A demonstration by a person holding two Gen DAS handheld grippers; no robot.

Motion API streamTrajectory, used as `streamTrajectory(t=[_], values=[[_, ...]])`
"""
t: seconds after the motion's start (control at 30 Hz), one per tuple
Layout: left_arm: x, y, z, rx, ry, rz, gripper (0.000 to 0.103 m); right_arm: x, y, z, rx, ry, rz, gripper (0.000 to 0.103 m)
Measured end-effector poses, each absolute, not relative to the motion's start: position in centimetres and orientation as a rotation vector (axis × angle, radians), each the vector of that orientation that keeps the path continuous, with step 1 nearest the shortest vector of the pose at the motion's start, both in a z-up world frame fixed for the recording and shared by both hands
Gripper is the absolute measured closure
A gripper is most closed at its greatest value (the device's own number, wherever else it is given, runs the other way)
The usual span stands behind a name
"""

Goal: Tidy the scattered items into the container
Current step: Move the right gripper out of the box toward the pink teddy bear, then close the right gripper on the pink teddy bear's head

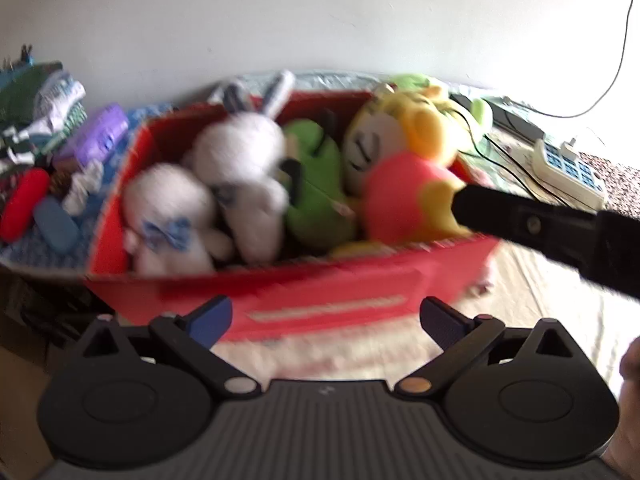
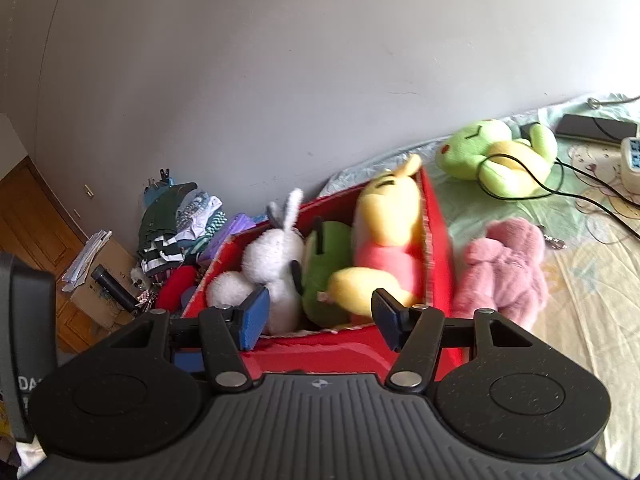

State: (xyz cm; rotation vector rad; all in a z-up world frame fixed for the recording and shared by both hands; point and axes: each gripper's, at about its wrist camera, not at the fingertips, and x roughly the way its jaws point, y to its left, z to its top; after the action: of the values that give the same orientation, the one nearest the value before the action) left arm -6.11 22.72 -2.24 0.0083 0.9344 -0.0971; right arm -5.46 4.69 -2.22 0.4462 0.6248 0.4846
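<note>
A red box (image 1: 360,280) (image 2: 436,216) stands on the bed. Packed in it are two white plush toys, one a rabbit (image 1: 240,152) (image 2: 276,260), a green plush (image 1: 316,200) (image 2: 324,264) and a yellow bear in a pink shirt (image 1: 400,196) (image 2: 384,236). My left gripper (image 1: 326,320) is open and empty in front of the box's near wall. My right gripper (image 2: 320,316) stands open over the near rim, one of its fingers (image 1: 520,220) beside the bear's yellow paw (image 2: 352,288); no pad presses on it. A pink plush (image 2: 504,272) lies just right of the box. A green frog plush (image 2: 496,156) lies behind.
Black cables (image 2: 560,196) cross the frog and the sheet near a white power strip (image 1: 568,168) (image 2: 632,160). A pile of clothes (image 1: 40,108) (image 2: 172,224), a purple item (image 1: 96,136) and a red item (image 1: 24,204) crowd the box's left side. A cardboard carton (image 2: 100,280) sits on the floor.
</note>
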Motion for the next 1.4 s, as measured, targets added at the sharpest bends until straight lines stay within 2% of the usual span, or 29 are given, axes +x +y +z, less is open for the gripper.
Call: streamTrajectory(t=[0.23,0.47,0.6,0.73,1.23,1.4], values=[[-7.1,16.8,-4.1,0.006,0.991,-0.199,0.004,-5.2,-1.7,-3.3,0.457,0.677,0.448,0.042],[-7.2,11.1,-5.3,0.032,0.968,-0.297,0.004,-4.1,-7.7,-6.4,0.486,0.791,0.361,0.044],[-6.5,8.3,-6.1,0.080,0.950,-0.330,0.012,-3.4,-10.4,-8.1,0.521,0.846,0.349,0.052],[-5.1,6.2,-7.4,0.122,0.953,-0.341,0.020,-2.8,-12.0,-8.8,0.523,0.866,0.345,0.052],[-3.6,5.1,-10.2,0.177,0.949,-0.320,0.015,3.7,-8.6,-10.7,0.390,0.989,0.510,0.053],[-3.8,6.0,-10.7,0.155,0.970,-0.301,0.015,5.5,-6.0,-11.8,0.365,1.047,0.545,0.058]])
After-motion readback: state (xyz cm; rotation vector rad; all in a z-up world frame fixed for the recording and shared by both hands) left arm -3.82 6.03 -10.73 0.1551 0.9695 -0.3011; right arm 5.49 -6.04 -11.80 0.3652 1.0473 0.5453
